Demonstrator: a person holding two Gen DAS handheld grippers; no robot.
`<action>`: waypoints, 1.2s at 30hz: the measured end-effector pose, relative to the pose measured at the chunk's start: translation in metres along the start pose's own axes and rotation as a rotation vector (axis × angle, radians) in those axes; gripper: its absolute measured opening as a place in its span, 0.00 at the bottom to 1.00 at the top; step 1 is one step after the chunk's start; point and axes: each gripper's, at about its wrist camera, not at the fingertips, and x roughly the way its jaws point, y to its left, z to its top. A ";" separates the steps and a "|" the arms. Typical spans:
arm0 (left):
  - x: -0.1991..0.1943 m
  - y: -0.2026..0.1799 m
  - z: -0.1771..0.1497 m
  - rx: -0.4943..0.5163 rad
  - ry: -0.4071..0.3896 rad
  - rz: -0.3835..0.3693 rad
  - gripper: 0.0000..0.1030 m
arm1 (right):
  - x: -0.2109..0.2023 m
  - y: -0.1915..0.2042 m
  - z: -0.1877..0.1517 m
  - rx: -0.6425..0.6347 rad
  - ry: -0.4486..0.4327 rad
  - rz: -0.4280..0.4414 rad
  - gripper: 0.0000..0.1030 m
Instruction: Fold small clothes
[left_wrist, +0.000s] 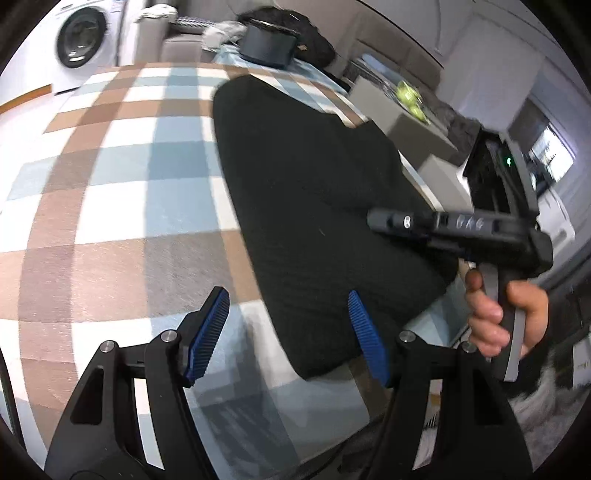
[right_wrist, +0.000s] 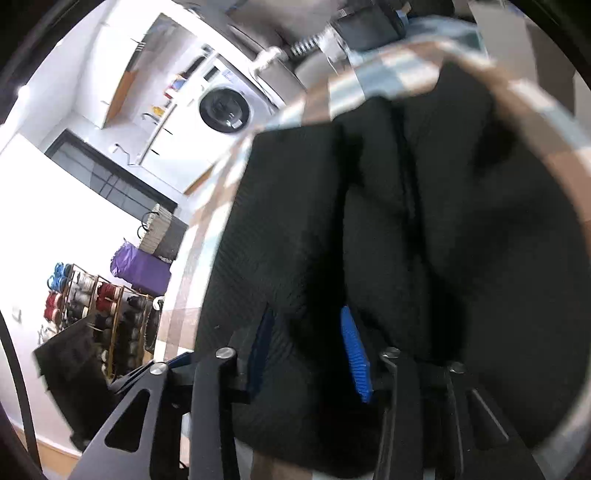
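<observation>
Now the checked table (left_wrist: 110, 184) carries a black garment (left_wrist: 314, 192), washing machine (left_wrist: 83, 37) upper left; left gripper (left_wrist: 288, 336) fingers wide, right gripper (right_wrist: 306, 354) fingers pinching the garment.

The garment (left_wrist: 317, 206) is plain black with a fine ribbed weave. The cloth (left_wrist: 110, 192) under it is checked in white, pale blue, brown and grey. Both grippers are black with blue ridged pads (left_wrist: 208, 332). Beyond the cloth, the washer (left_wrist: 83, 40) is white with a dark round door. Left of the garment, a purple bag (right_wrist: 144, 269) sits above red, blue and grey spools (right_wrist: 74, 295).
</observation>
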 end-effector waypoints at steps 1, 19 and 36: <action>-0.002 0.003 0.002 -0.016 -0.012 0.009 0.62 | -0.001 0.006 0.001 -0.019 -0.002 0.014 0.08; 0.024 0.002 0.001 0.045 0.073 0.078 0.62 | -0.034 -0.023 -0.030 -0.030 0.028 0.083 0.25; 0.017 0.005 0.005 0.008 0.055 0.067 0.62 | -0.029 -0.045 -0.024 0.046 0.052 0.190 0.32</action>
